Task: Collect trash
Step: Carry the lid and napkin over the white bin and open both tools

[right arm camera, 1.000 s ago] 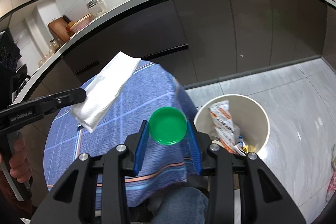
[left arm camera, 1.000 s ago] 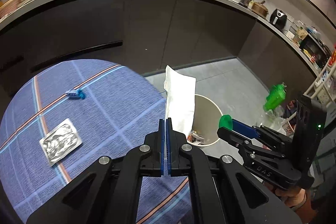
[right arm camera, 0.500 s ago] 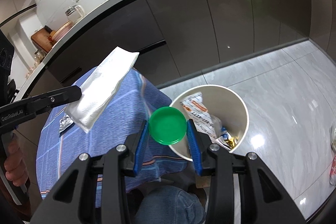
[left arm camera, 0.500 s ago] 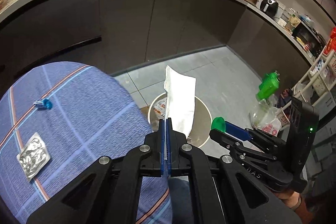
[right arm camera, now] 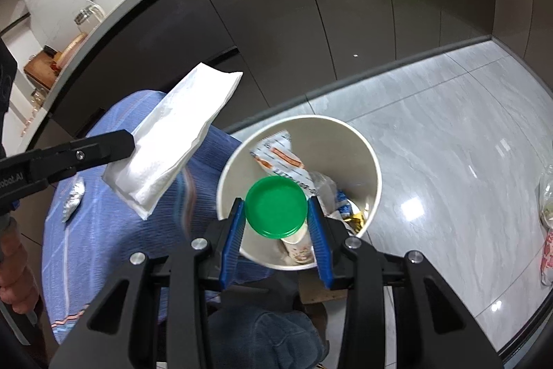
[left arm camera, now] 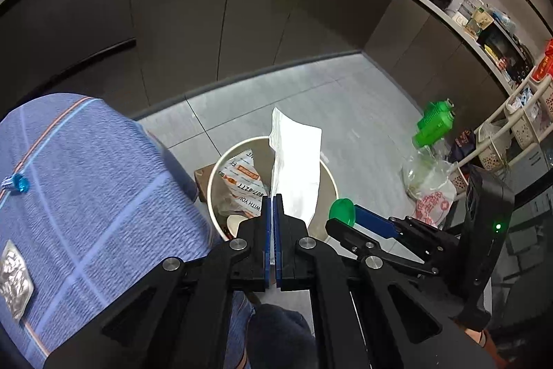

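My left gripper point(left arm camera: 273, 206) is shut on a folded white napkin point(left arm camera: 293, 161) and holds it over the round white trash bin point(left arm camera: 328, 175). In the right wrist view the napkin point(right arm camera: 172, 140) hangs at the bin's left side, over the table edge. My right gripper point(right arm camera: 276, 206) is shut on a green plastic lid point(right arm camera: 275, 207) and holds it above the near side of the bin point(right arm camera: 375, 172). The lid also shows in the left wrist view point(left arm camera: 342, 213). The bin holds a printed wrapper point(right arm camera: 280, 161), a paper cup and other scraps.
A round table with a blue striped cloth point(left arm camera: 86, 178) stands left of the bin, with a foil wrapper point(left arm camera: 13, 279) and a small blue item point(left arm camera: 19, 184) on it. Dark cabinets run behind. A green bottle point(left arm camera: 433, 123) and plastic bags point(left arm camera: 428, 189) lie on the floor at right.
Both grippers have moved from above the table to above the bin, each still holding its item. The green lid is now over the bin's opening.
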Motion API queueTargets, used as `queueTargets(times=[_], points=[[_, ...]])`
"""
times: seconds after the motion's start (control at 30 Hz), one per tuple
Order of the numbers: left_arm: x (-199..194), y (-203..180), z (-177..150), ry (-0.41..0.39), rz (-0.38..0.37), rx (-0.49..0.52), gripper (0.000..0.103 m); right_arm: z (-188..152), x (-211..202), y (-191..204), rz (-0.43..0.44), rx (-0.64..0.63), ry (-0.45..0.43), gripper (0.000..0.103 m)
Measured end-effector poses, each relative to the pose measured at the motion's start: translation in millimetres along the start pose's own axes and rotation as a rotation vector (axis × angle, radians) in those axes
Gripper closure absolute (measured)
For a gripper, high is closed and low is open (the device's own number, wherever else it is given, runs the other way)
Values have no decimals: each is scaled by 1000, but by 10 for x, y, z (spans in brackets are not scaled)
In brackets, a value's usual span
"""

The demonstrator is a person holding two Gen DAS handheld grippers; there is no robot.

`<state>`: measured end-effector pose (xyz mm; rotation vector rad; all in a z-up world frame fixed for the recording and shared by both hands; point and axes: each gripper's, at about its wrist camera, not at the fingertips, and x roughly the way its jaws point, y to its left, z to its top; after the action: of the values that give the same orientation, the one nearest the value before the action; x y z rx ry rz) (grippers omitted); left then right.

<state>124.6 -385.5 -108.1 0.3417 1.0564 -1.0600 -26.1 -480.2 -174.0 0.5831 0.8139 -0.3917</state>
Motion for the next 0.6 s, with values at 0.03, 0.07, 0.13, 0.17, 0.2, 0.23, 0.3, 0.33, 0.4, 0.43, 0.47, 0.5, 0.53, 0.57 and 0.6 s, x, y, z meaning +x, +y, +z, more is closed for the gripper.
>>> queueTargets(times=[0.03,0.07,0.13,0.17,0.2,0.23,0.3,0.33,0.4,0.43,0.47,0.5,0.53,0.57,0.6], points=[[41,-12,14,6,-1,0,101,-7,34,-2,-9,-3,5,66],[90,-21,25,14,-3,1,101,-11,71,-16,-18,-8,10,66],[196,-30,52,31,-2,5,101,-28,172,-39,-37,-24,26,64],[239,-45,53,34,5,7,98,-33,203,-52,-41,-30,27,63],[269,-53,61,37,13,10,93,-43,246,-60,-42,-41,33,49],[296,-57,69,36,22,14,72,-55,267,-63,-43,-49,36,40],[281,-58,82,-8,63,22,41,-80,294,-81,-35,-79,34,17],[276,-99,96,-28,79,28,37,-93,303,-76,-33,-98,36,14],[267,-110,119,-41,101,34,25,-111,307,-69,-40,-131,38,3],[255,-117,124,-49,109,29,17,-112,310,-69,-46,-144,38,4],[232,-124,125,-65,117,24,16,-113,314,-63,-53,-155,39,4],[209,-125,132,-81,125,20,14,-114,313,-57,-59,-161,40,4],[186,-139,131,-86,132,18,9,-114,314,-55,-59,-162,41,4],[153,-150,130,-96,143,14,9,-105,315,-58,-58,-160,42,4],[135,-153,125,-102,144,14,9,-92,319,-54,-60,-158,45,4]])
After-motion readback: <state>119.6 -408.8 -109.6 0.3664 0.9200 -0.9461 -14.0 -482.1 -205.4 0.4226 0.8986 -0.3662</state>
